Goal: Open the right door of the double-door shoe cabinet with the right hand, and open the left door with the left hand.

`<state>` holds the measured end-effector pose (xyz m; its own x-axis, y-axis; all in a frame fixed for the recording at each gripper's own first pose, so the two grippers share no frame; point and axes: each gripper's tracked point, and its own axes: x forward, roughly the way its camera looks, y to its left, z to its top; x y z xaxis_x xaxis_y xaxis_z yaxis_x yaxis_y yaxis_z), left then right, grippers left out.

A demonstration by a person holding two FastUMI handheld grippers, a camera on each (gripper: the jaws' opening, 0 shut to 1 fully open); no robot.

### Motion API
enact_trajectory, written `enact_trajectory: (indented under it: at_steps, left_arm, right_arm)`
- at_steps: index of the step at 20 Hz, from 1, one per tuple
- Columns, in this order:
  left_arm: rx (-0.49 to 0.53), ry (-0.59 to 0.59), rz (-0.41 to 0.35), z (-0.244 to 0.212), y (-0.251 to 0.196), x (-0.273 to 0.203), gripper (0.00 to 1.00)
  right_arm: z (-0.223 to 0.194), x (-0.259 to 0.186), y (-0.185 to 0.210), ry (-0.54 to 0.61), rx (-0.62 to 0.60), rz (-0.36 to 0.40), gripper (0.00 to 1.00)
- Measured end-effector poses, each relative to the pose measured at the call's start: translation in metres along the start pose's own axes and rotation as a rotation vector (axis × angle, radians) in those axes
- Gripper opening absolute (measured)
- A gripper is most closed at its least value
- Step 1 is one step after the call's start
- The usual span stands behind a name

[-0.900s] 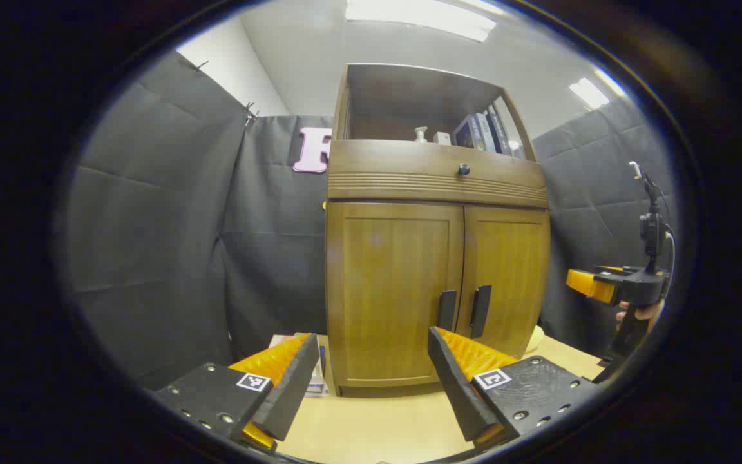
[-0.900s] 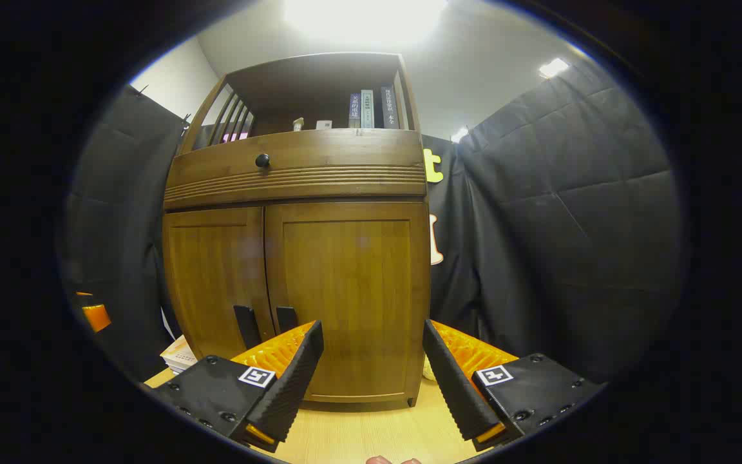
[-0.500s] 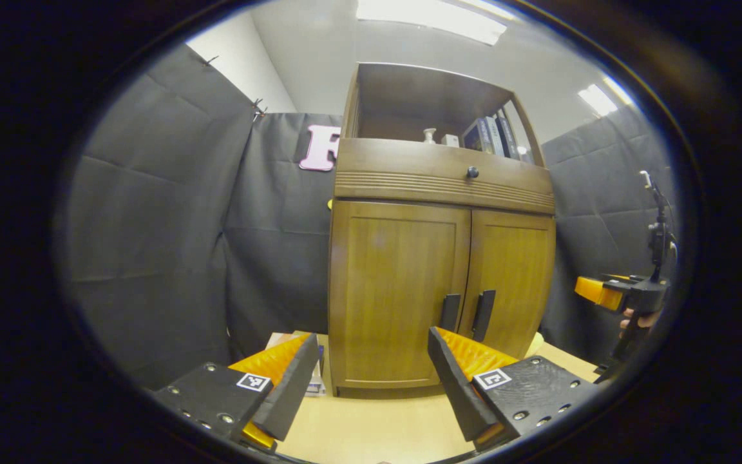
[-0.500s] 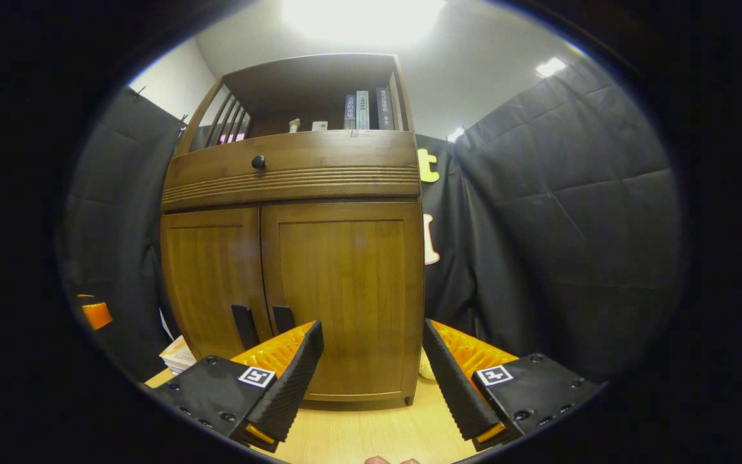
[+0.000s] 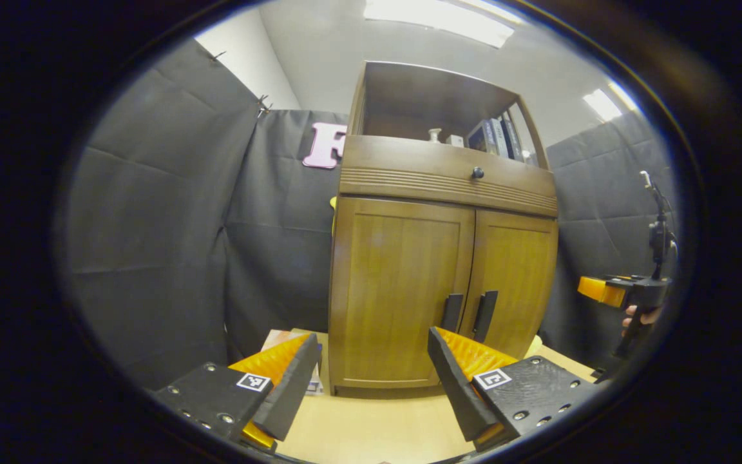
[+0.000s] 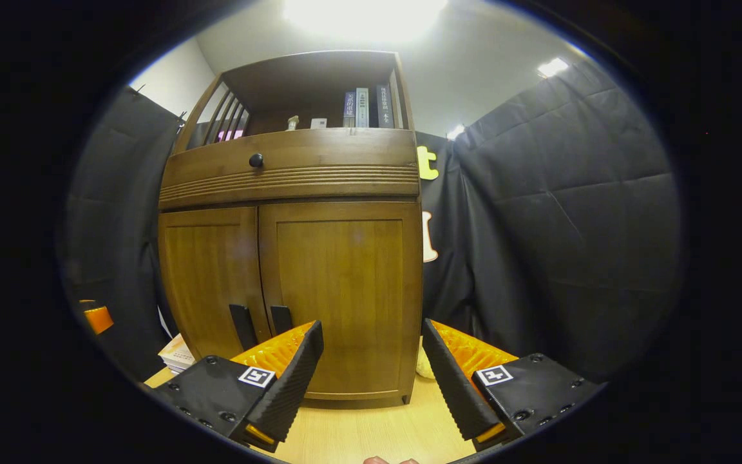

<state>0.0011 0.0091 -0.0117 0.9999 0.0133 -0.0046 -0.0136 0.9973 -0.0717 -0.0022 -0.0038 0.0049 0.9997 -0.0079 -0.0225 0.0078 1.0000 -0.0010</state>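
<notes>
I see both doors of the shoe cabinet on the table closed, my left gripper and right gripper spread empty short of the handles, so everything remains.

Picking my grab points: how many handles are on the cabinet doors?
2. The left door handle and the right door handle stand side by side at the centre seam, low on the closed doors. The drawer above has a knob.
</notes>
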Motion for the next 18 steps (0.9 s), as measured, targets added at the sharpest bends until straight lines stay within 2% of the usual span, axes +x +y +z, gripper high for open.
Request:
enact_trajectory:
  at_steps: [6, 7, 8, 12, 18]
  left_arm:
    - [-0.029, 0.014, 0.059, -0.009, 0.003, -0.006, 0.98]
    - [-0.027, 0.021, 0.067, -0.011, 0.004, -0.009, 0.98]
    - [-0.022, 0.024, 0.072, -0.012, 0.005, -0.011, 0.99]
    - [0.019, 0.046, 0.089, -0.020, 0.005, -0.017, 0.99]
    - [0.016, 0.064, 0.108, -0.026, 0.002, -0.020, 0.96]
  right_arm:
    - [0.003, 0.021, 0.012, -0.002, 0.012, 0.046, 0.97]
    - [0.005, 0.027, 0.017, 0.001, 0.023, 0.058, 0.92]
    - [0.005, 0.034, 0.023, 0.003, 0.035, 0.070, 0.97]
    - [0.010, 0.054, 0.046, -0.008, 0.044, 0.110, 0.97]
    - [0.000, 0.087, 0.086, 0.033, 0.052, 0.178, 0.97]
